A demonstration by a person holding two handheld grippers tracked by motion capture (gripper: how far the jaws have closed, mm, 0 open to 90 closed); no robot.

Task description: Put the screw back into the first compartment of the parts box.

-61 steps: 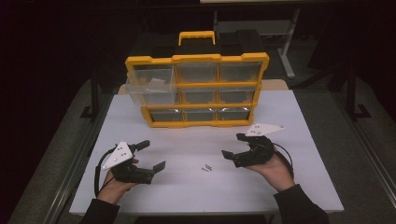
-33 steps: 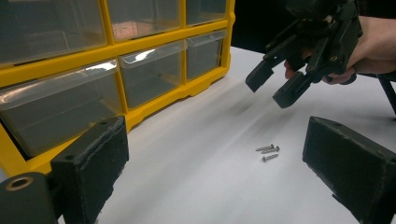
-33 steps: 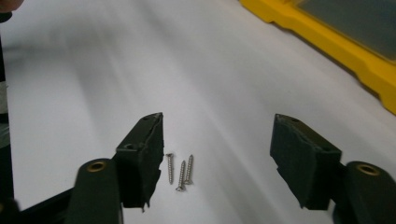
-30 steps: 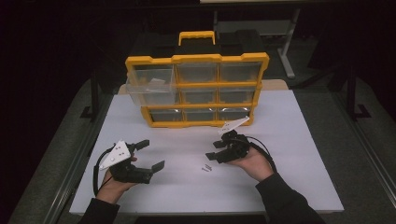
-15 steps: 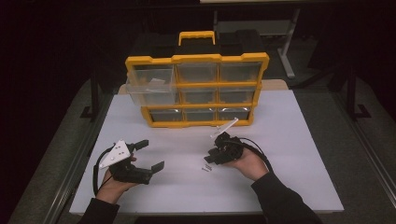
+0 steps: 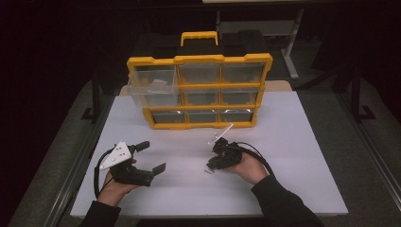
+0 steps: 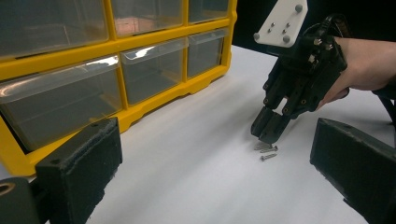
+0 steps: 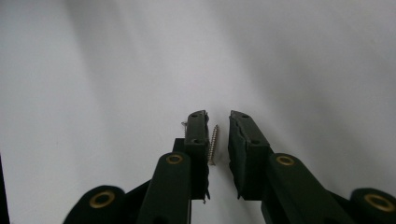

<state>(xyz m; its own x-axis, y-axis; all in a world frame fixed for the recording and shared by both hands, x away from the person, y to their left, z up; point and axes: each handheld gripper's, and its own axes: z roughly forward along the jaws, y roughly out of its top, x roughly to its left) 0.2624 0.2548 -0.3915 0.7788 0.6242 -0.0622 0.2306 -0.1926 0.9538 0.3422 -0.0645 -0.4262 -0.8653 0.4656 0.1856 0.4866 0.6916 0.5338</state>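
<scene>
A few small screws [image 6: 206, 170] [image 7: 266, 150] lie on the white table [image 6: 293, 142], in front of a yellow organizer [image 6: 198, 59] [image 7: 116, 60] with clear drawers. My right gripper [image 6: 211, 166] [image 7: 268, 133] points down onto them. Its jaws have just been closing, and one screw [image 8: 214, 144] lies between them beside the left pad, with a narrow gap to the other pad. My left gripper [image 6: 152, 157] [image 7: 217, 172] rests at the front left with its jaws wide open and nothing between them.
The organizer's top-left drawer [image 6: 151, 90] is pulled partly out and holds a few small parts. A black handle-topped case stands behind the organizer. Dark floor and metal frames surround the table.
My right gripper has moved left from the table's right side, tipped down over the screws and narrowed its jaws around one. The left gripper has stayed where it was.
</scene>
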